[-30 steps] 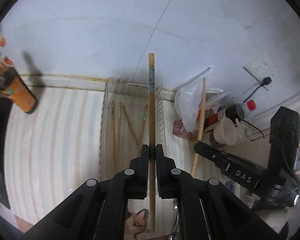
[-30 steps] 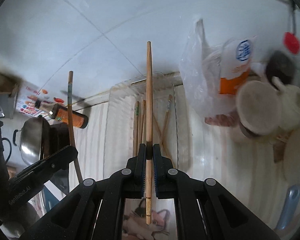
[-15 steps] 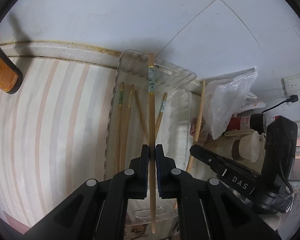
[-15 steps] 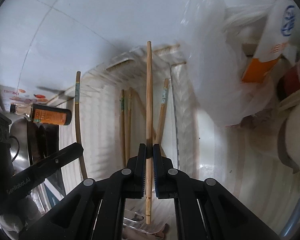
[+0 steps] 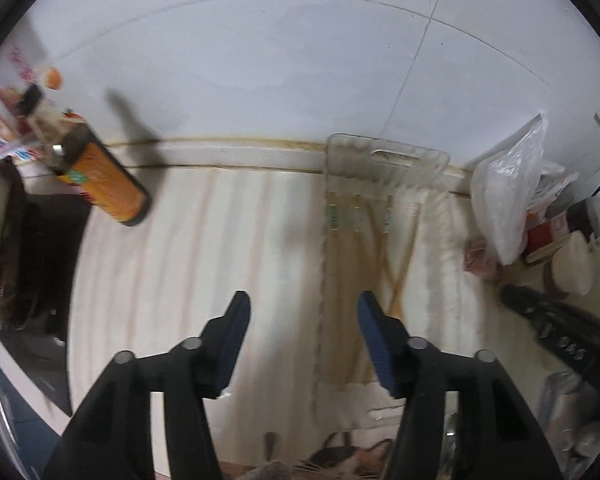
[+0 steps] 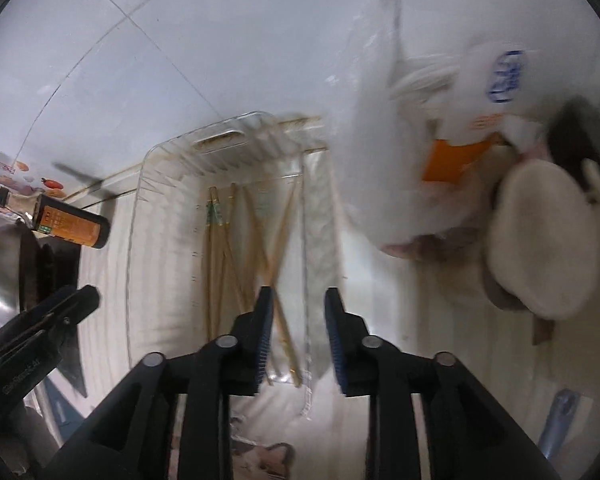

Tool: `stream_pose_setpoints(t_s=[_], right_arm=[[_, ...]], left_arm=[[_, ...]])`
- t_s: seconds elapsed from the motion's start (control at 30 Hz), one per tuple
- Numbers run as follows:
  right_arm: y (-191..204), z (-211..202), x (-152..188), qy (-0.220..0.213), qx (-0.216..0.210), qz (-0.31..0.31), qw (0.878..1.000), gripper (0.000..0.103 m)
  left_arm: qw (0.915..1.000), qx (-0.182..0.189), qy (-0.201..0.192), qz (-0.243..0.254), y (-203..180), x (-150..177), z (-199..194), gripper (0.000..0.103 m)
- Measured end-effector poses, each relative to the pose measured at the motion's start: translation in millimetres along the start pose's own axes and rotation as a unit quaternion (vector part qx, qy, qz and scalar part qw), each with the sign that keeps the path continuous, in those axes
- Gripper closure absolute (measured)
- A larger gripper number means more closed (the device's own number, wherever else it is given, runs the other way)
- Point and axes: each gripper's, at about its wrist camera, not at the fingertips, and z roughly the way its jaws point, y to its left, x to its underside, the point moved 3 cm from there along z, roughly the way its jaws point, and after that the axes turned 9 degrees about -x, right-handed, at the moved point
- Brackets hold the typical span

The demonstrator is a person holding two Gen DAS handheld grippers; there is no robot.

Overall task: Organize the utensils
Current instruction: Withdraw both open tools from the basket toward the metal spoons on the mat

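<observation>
The chopsticks (image 6: pixel 236 256) lie in a clear plastic tray (image 6: pixel 172 152) in the middle of the right wrist view. Some lie straight side by side, and others cross over each other. In the left wrist view the same chopsticks (image 5: pixel 364 240) show in the tray (image 5: pixel 388 152) at the middle right of the frame, a bit blurry.

The right gripper (image 6: pixel 298 300) points down over the near end of the tray, at the bottom middle of its frame. Its fingers (image 6: pixel 262 320) are opening, with a small gap. The pads press on nothing. The ends of the crossed chopsticks show in the gap, lying down in the tray.

The left gripper (image 5: pixel 300 308) sits at the bottom middle of its frame. Its fingers (image 5: pixel 232 336) are opening wide and hold nothing. Between them you see the striped surface (image 5: pixel 204 264) and the left edge of the tray.

The tray rests on this pale striped surface, with its far end against a white tiled wall (image 5: pixel 260 60).

An orange bottle (image 5: pixel 104 184) stands at the left of the left wrist view. A see-through plastic bag (image 5: pixel 504 196) sits at the right, just past the tray. In the right wrist view the bag (image 6: pixel 380 160) fills the upper right, and a round white lid (image 6: pixel 544 240) is at the right.
</observation>
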Motion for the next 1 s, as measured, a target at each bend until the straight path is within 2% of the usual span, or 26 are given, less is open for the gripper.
stream_pose_setpoints(t_s=[0.17, 0.23, 0.33, 0.57, 0.77, 1.0], right_arm=[[0, -20, 31, -0.041, 0.047, -0.021, 0.998, 0.033], [2, -28, 45, -0.055, 0.058, -0.029, 0.996, 0.022], [3, -45, 71, -0.078, 0.078, -0.041, 0.993, 0.007], [12, -96, 110, -0.132, 0.107, -0.069, 0.983, 0.001], [23, -144, 137, -0.181, 0.104, -0.078, 0.975, 0.0], [33, -179, 160, -0.209, 0.085, -0.072, 0.972, 0.0]], left_arm=[[0.9976, -0.042, -0.054, 0.001, 10, 30, -19, 0.007], [0.9967, -0.049, -0.064, 0.004, 11, 40, -24, 0.0], [0.9953, -0.053, -0.081, 0.006, 11, 53, -37, 0.0], [0.9922, -0.04, -0.118, -0.005, 12, 83, -79, 0.0], [0.9891, -0.021, -0.145, 0.0, 14, 104, -116, 0.0], [0.9866, -0.005, -0.163, 0.012, 15, 127, -149, 0.0]])
